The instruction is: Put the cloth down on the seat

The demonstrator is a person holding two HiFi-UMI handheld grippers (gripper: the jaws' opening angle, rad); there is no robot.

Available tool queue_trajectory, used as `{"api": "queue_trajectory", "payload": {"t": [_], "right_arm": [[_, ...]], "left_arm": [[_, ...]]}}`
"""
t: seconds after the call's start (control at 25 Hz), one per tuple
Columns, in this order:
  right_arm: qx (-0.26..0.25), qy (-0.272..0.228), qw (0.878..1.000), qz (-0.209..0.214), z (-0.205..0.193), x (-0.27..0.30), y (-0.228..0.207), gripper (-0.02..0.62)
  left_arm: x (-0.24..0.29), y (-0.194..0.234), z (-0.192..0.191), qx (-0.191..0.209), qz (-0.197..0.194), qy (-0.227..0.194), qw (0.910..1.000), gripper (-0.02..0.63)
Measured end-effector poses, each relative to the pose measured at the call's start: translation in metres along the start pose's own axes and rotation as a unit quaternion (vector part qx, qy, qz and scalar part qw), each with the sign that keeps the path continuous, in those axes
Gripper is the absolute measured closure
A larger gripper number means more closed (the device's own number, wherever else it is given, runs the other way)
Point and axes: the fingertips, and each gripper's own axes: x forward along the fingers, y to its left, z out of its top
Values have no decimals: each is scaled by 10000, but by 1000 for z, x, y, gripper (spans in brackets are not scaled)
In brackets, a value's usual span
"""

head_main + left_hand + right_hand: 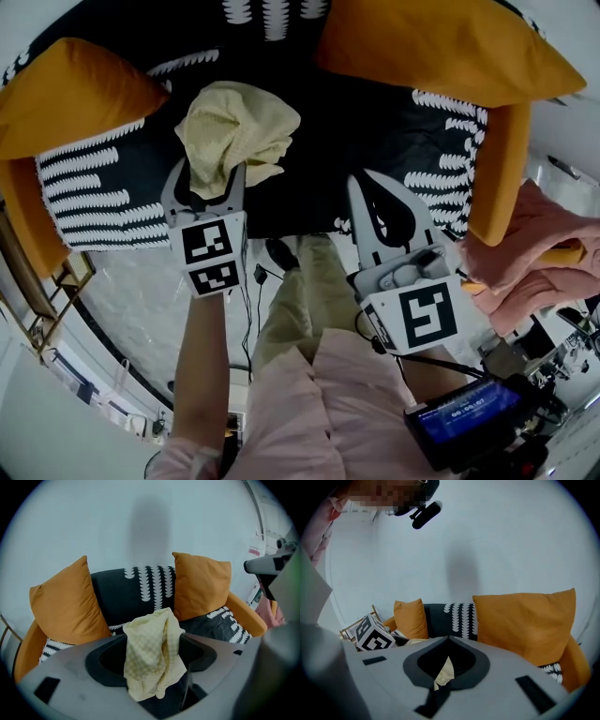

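Broadly, the armchair (pixel 309 202) fills the upper half of your head view: a black seat cover with white leaf-like rows, wrapped by an orange shell. Two orange cushions lean at the back, the left cushion (pixel 70 94) and the right cushion (pixel 441 47), well apart, with the patterned backrest showing between them. Off the chair's right arm lies a pink heap of fabric (pixel 534 248).

The yellow cloth (pixel 234 127) is bunched over the left part of the seat, near the left cushion and right at the tips of your left gripper (pixel 208 178). That gripper's jaws stand spread wide. The cloth rises crumpled in the gap between them and droops over their front. Neither pad presses on it, so it lies loose there and not pinched.

Your right gripper (pixel 361 180) hovers over the seat's front edge, well apart from the cloth, and its jaw tips meet in a point. In its own view a small pale scrap (pixel 444 672) shows low in the hollow behind the tips. What that scrap is cannot be made out.
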Motion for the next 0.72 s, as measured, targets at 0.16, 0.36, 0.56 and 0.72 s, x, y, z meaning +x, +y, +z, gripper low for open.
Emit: {"api": "queue_trajectory", "payload": {"t": [0.16, 0.36, 0.56, 0.72], "right_arm": [[-6, -36, 10000, 37, 2, -4, 2, 594], [-29, -130, 9999, 59, 7, -16, -11, 594], [-111, -307, 9993, 191, 16, -26, -4, 594], [-246, -569, 9976, 300, 33, -37, 12, 594]], "left_arm": [[-8, -1, -5, -29, -1, 74, 10000, 275], [-17, -18, 10, -19, 7, -104, 9999, 275], [-48, -24, 28, -23, 122, -476, 9988, 275], [-95, -15, 57, -104, 299, -1109, 9933, 276]]}}
